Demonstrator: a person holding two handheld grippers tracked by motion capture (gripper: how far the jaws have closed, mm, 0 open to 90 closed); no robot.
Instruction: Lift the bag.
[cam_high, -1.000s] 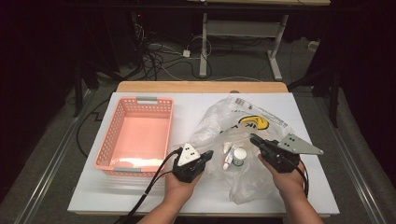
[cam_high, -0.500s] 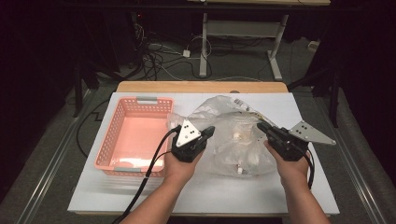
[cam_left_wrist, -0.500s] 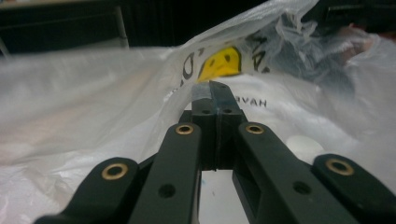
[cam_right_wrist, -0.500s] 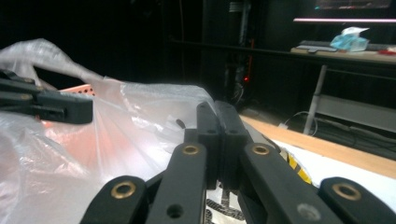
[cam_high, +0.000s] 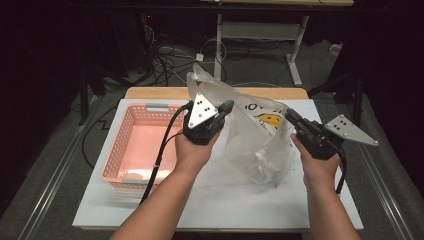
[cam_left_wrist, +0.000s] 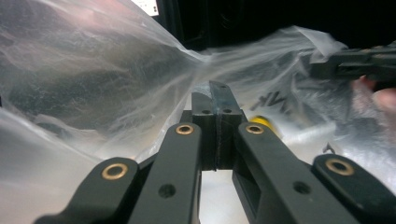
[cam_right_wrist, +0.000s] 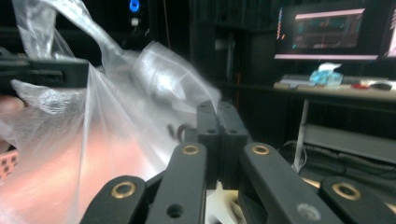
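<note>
High view: clear plastic bag (cam_high: 252, 145) hangs above worktop (cam_high: 225, 200), right of basket (cam_high: 137, 145).
Handling: light, limp, slippery.
Hold: top edge, left hand-held gripper (cam_high: 225, 106) and right hand-held gripper (cam_high: 290, 116) each clamped on film.

**Both tongs closed and raised above the worktop**

Left tongs (cam_high: 227, 106): held in the left hand (cam_high: 192, 150), forearm rising from the near edge of the worktop (cam_high: 210, 205). Jaws pressed together, pointing up and away, clamped on film of the clear plastic bag (cam_high: 255, 150).

Right tongs (cam_high: 290, 116): held in the right hand (cam_high: 316, 167), above the worktop's right half. Jaws together on the bag's opposite edge, angled toward the left tongs.
</note>
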